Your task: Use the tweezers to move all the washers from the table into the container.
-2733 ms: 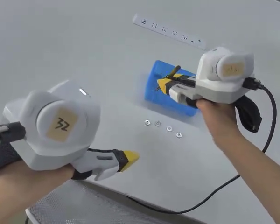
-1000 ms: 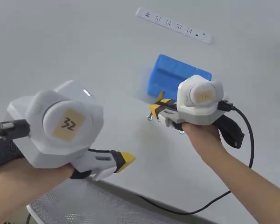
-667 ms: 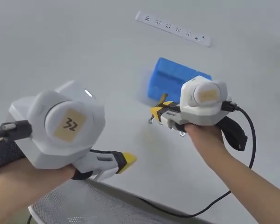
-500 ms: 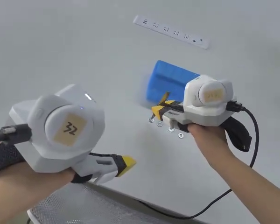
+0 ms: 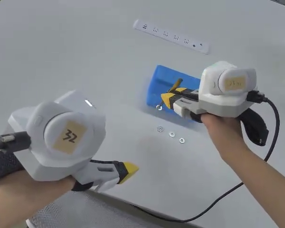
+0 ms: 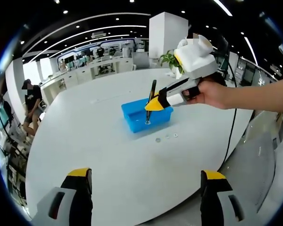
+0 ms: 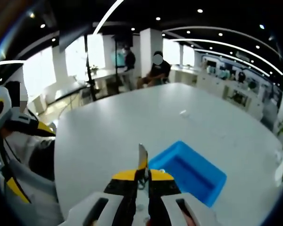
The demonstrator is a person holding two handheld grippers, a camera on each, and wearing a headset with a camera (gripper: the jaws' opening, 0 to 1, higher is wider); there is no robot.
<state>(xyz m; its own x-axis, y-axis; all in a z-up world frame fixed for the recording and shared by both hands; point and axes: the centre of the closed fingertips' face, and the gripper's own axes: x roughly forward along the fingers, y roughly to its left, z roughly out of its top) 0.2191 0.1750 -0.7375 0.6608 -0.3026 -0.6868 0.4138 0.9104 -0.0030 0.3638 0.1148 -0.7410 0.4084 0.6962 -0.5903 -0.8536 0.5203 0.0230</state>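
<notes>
From the headset, we see the right gripper (image 5: 167, 99) pressed together on the black tweezers (image 5: 177, 84), whose tip carries a washer (image 5: 158, 108) at the near edge of the blue container (image 5: 161, 80). Three other washers (image 5: 171, 134) lie in a row on the white table (image 5: 85, 57), just in front of the container. The left gripper (image 5: 125, 170) hovers low at the table's near edge, well apart. A white power strip (image 5: 171, 36) lies beyond the container.

In the left gripper view, our yellow-tipped jaws stand spread wide with nothing between them. Across the table the right gripper (image 6: 156, 103) hangs the tweezers (image 6: 151, 94) point-down over the container (image 6: 134, 114), with the loose washers (image 6: 166, 137) near it.

In the right gripper view, the jaws pinch the tweezers (image 7: 142, 157) above the container (image 7: 198, 176). The left gripper (image 7: 9, 136) sits at far left.
</notes>
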